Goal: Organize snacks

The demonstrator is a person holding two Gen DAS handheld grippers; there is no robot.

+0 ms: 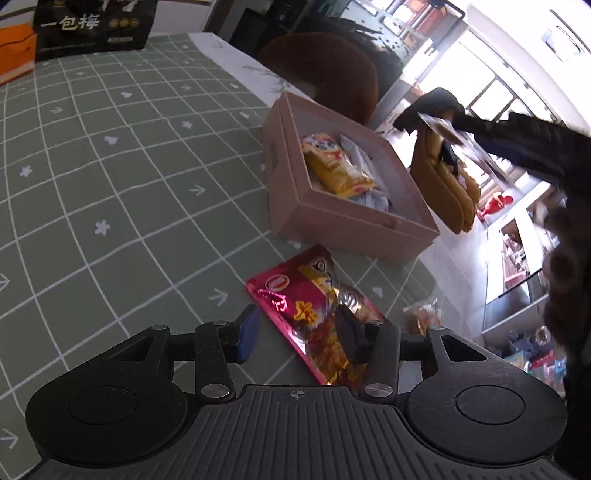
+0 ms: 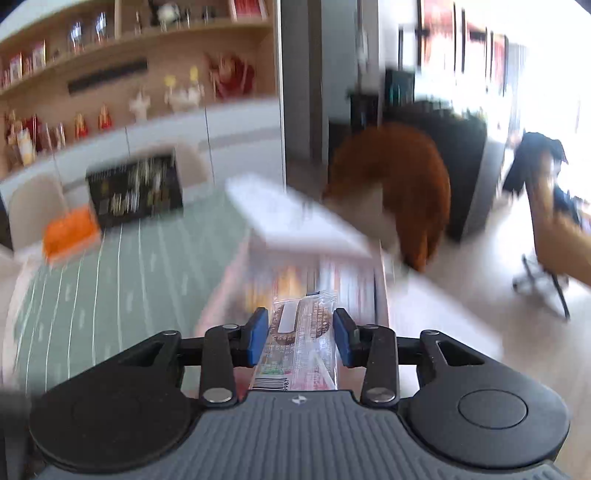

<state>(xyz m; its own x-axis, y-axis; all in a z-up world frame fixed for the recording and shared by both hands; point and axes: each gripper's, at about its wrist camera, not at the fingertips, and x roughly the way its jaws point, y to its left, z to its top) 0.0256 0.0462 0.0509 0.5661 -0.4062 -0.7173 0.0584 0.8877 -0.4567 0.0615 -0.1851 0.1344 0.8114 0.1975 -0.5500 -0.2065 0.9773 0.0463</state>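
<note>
Your bench (image 1: 110,155) wears a sage-green cloth ruled in white squares with small arrows and flowers, a white runner along its far edge. A pink open box (image 1: 332,229) sits near that edge, holding a yellow snack packet (image 1: 340,170) over pale wrappers. Just before the box lies a glossy red snack bag (image 1: 314,314), flat on the cloth, and your left tongs (image 1: 295,332) stand apart over its near end, one pad above the bag. At the bench's back corner stand a black carton with gold lettering (image 1: 92,26) and an orange box (image 1: 14,51).

Your right tongs (image 2: 301,332) are clamped on a clear-wrapped biscuit packet (image 2: 299,350), held above the blurred box. Beyond: wooden shelves of figurines (image 2: 110,74), a brown rounded chair (image 2: 406,192), bright windows.
</note>
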